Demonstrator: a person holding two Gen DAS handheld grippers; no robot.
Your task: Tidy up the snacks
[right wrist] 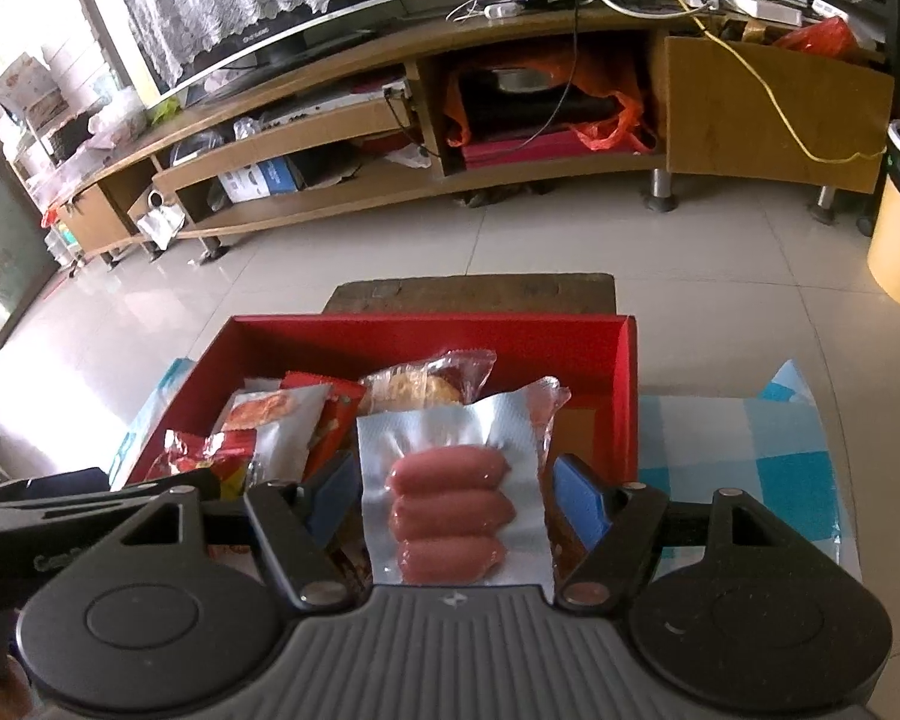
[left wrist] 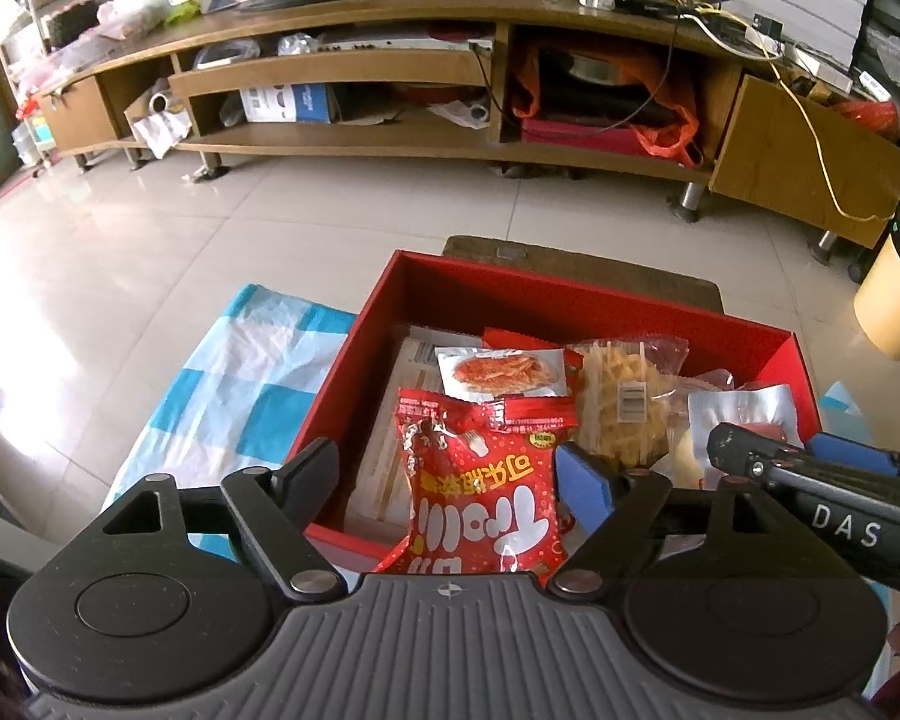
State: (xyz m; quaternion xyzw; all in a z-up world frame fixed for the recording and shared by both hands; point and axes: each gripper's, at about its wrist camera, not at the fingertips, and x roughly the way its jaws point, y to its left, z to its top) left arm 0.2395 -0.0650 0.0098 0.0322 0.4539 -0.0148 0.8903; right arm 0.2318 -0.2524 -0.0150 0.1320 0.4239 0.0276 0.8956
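Note:
A red box (left wrist: 600,294) (right wrist: 621,396) holds several snack packs. In the left wrist view my left gripper (left wrist: 450,480) is open over its near edge, with a red snack bag (left wrist: 480,498) lying between the fingers, untouched by the pads. Behind it lie a small white sachet (left wrist: 498,372) and a clear bag of yellow sticks (left wrist: 624,402). In the right wrist view my right gripper (right wrist: 456,498) is open around a silver sausage pack (right wrist: 450,492), pads apart from it. The right gripper also shows in the left wrist view (left wrist: 774,456).
The box sits on a blue-and-white checked cloth (left wrist: 240,390) (right wrist: 768,468) on a low table (right wrist: 474,294). Beyond lie a tiled floor (left wrist: 270,222), a long wooden TV stand (left wrist: 390,144) and a yellow bin (left wrist: 894,294) at the right.

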